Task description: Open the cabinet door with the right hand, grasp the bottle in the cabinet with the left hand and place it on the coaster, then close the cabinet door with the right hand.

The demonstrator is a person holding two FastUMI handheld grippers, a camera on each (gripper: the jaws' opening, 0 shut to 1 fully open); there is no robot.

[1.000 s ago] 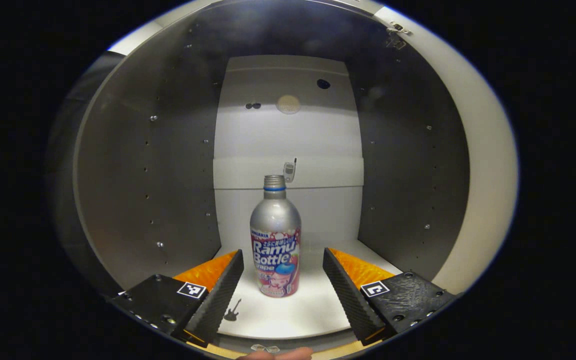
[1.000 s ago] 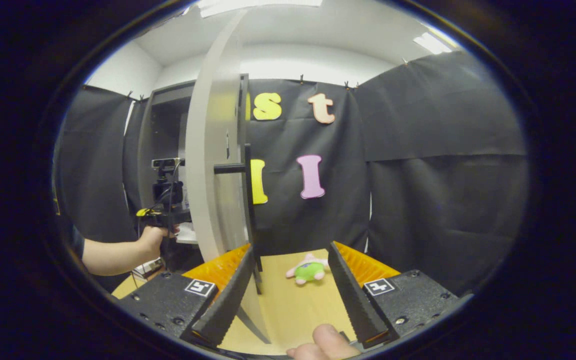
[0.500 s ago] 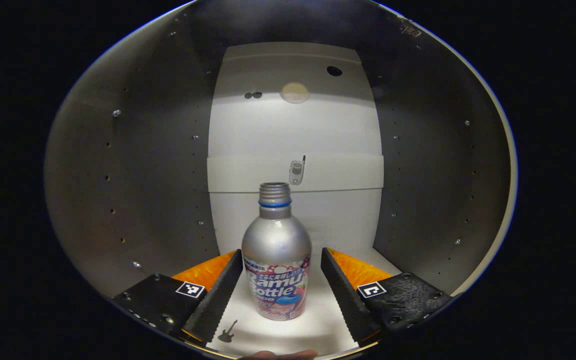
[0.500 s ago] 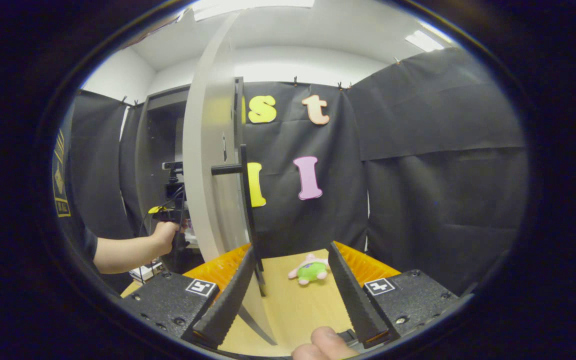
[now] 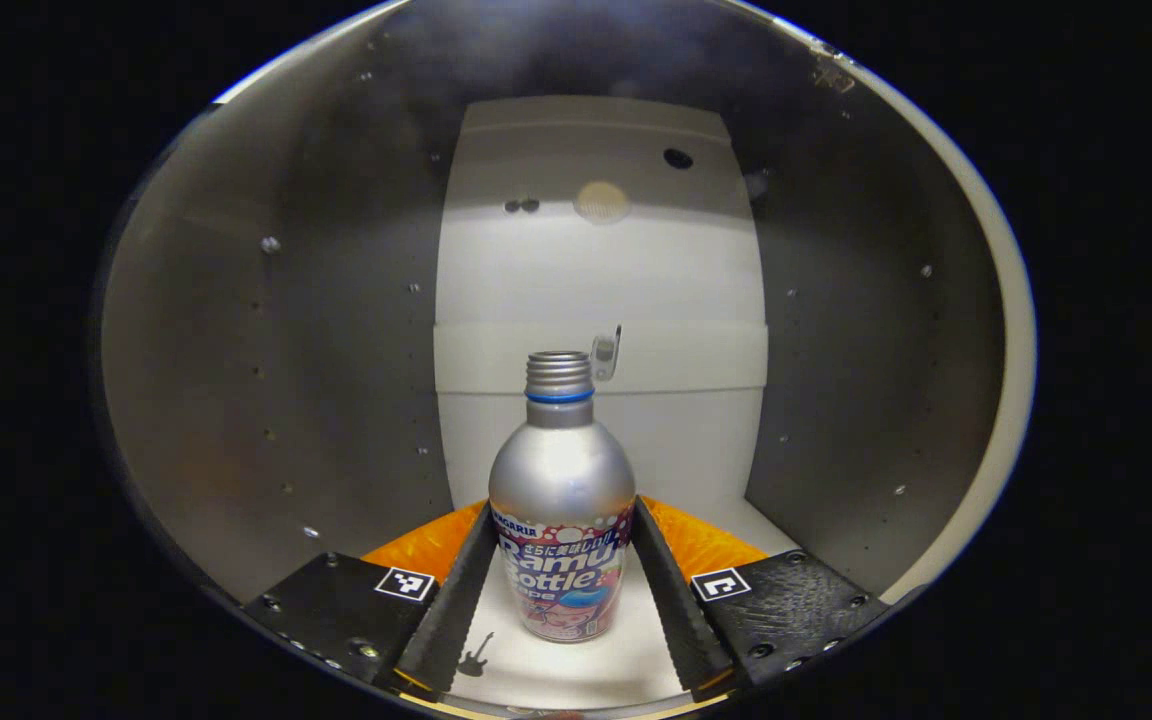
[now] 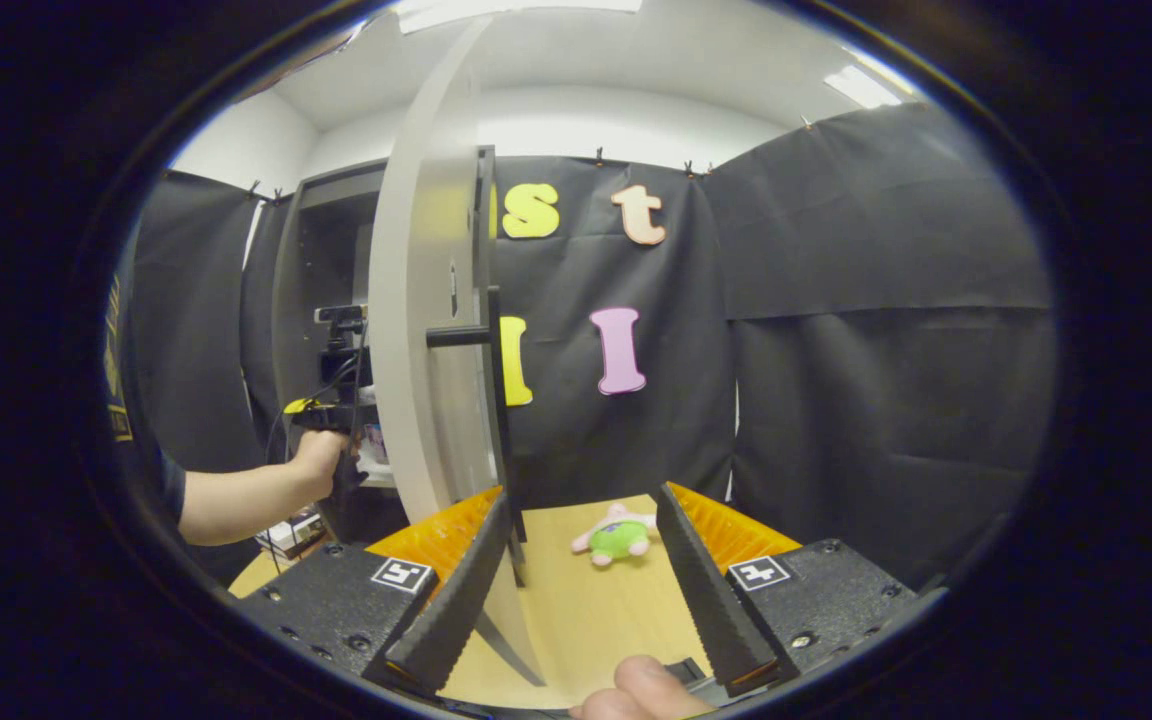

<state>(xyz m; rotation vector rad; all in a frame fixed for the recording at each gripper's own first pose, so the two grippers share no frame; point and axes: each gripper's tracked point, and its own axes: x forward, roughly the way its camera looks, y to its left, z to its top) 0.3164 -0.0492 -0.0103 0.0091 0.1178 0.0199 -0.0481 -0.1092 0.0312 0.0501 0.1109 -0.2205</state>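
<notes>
1. Here, the bottle stands up straight on the white floor of the cabinet, about in the middle of it.
2. The left gripper is inside the cabinet, with one finger on each side of the bottle. The fingers look like they touch the bottle's sides, but I cannot tell if they press on it.
3. The bottle has no cap, and there is a blue ring around its neck.
4. A small guitar sticker lies on the cabinet floor, just beside the bottle, near the left finger.
5. In the right gripper view, the cabinet door is swung open and seen from its edge.
6. The right gripper is wide open and holds nothing. The door's black handle is just by its left finger.
7. A small green and pink toy lies on the wooden table, past the right gripper.
8. To the left of the door, a hand reaches into the cabinet.
</notes>
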